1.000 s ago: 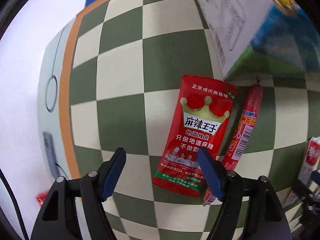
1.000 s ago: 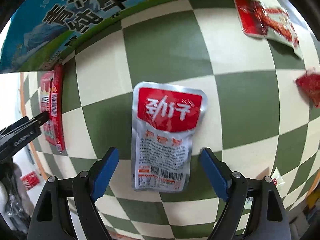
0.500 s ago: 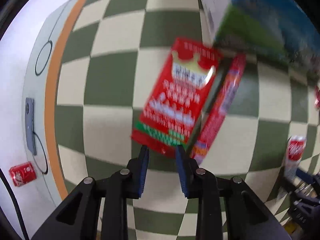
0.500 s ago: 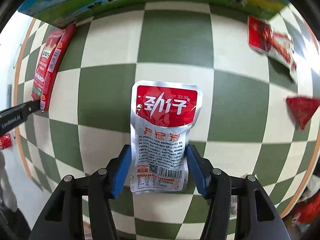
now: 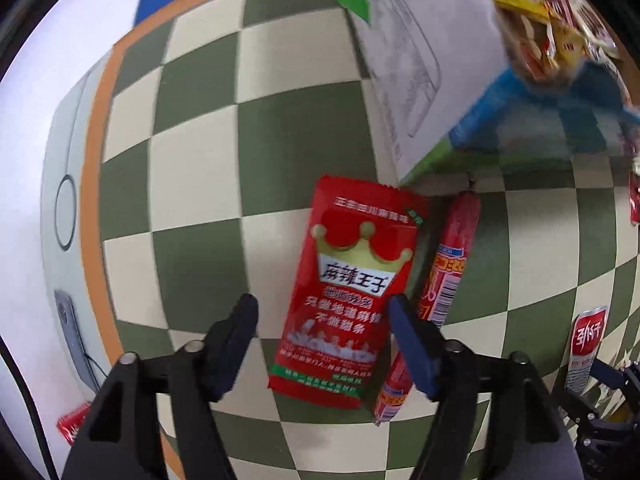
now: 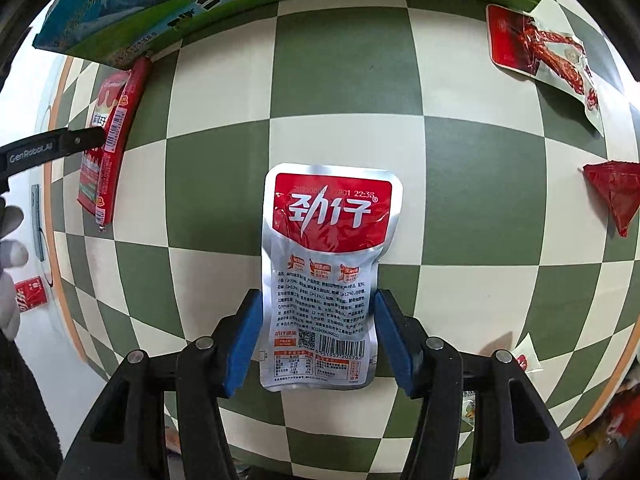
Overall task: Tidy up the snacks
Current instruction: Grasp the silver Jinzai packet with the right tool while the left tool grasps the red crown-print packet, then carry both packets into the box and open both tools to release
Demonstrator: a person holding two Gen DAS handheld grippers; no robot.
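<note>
Left tool (image 5: 320,332) spread again after near-closing half second back, nothing pinched; red crown packet (image 5: 352,288) flat on checkered desk (image 5: 200,184) beside sausage stick (image 5: 448,280). Right tool (image 6: 318,340) unchanged, pointing steeply down, pinching silver packet (image 6: 324,272) by lower edges.

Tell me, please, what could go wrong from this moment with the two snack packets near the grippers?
1. The right hand-held gripper pinches the silver packet only at its lower edges; the smooth foil may buckle or slip when lifted.
2. The left hand-held gripper, its jaws just opening, is off-centre over the red crown packet. The sausage stick lies close beside it and could be caught too.
</note>
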